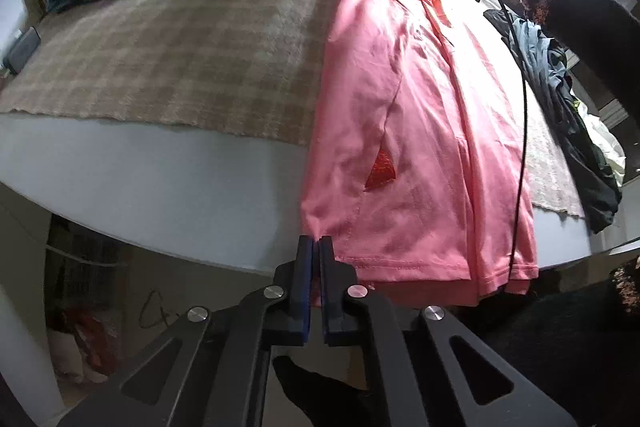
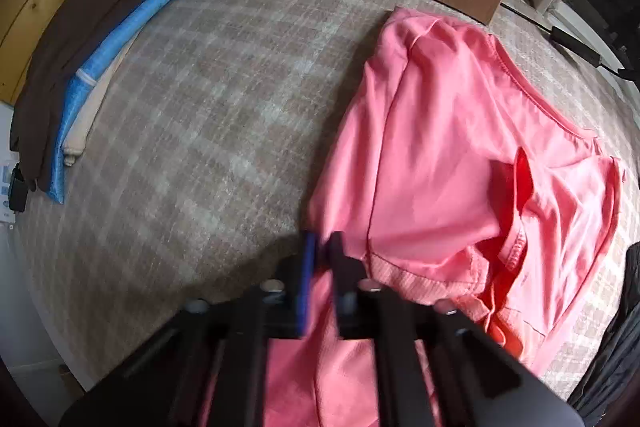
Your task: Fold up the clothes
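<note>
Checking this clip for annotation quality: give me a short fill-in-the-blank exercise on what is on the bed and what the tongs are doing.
1. The garment spread on the checked beige blanket is a ____ shirt.
2. The left tongs are shut on the shirt's ____ corner, at the edge of the bed.
3. In the folded stack at the far left, the dark brown garment lies on a ____ one.

Missing words: pink; hem; blue

pink shirt (image 1: 420,131): 1 | grippers: 2, left gripper (image 1: 316,247), right gripper (image 2: 322,247) | stack of folded clothes (image 2: 80,75): 1, with 3 layers visible, brown, blue, beige | heap of dark clothes (image 1: 560,99): 1 | checked blanket (image 2: 224,99): 1
</note>
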Available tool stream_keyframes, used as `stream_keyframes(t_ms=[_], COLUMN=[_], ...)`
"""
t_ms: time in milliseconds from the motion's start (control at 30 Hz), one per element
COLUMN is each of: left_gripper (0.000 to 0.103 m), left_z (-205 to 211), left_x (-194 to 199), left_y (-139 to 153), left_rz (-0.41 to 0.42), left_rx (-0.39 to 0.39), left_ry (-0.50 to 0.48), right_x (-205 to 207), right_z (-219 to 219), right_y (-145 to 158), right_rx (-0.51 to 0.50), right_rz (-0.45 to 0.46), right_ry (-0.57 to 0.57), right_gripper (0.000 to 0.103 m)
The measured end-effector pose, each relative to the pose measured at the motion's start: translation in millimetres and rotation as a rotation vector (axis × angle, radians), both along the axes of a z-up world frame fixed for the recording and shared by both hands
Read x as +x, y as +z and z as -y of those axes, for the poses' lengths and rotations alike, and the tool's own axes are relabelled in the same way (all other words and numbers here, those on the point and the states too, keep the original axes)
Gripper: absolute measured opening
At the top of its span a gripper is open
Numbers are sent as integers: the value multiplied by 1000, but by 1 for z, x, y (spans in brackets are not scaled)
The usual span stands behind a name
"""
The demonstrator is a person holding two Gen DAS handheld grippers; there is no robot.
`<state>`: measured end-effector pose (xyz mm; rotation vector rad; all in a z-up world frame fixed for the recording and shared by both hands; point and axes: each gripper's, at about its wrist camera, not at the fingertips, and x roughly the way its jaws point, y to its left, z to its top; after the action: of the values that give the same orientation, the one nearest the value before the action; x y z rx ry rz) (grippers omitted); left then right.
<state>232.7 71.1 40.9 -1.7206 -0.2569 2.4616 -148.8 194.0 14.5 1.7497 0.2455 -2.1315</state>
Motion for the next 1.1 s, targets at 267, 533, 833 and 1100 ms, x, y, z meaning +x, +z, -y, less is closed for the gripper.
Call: stream_keyframes(t_ms=[267,533,833,1100], left_gripper=[2,7,13,20], left_z=[23,20,35,37], left_x=[3,-6,-6,-28], left_y=[7,-7,30,31], left_rz=[-24,10,-20,-6], left_rx=[11,3,8,28], left_ry=[38,44,-24,-217], right_x=[-7,-13,66,276], right_z=[1,17,-84,-212], right_y=[10,11,130,105], right_rx=[-89,-108,-432,-210], right_rz=[3,-5,-36,-183], right_ry=[-28,19,-40,-236], right_gripper=[2,4,13,26])
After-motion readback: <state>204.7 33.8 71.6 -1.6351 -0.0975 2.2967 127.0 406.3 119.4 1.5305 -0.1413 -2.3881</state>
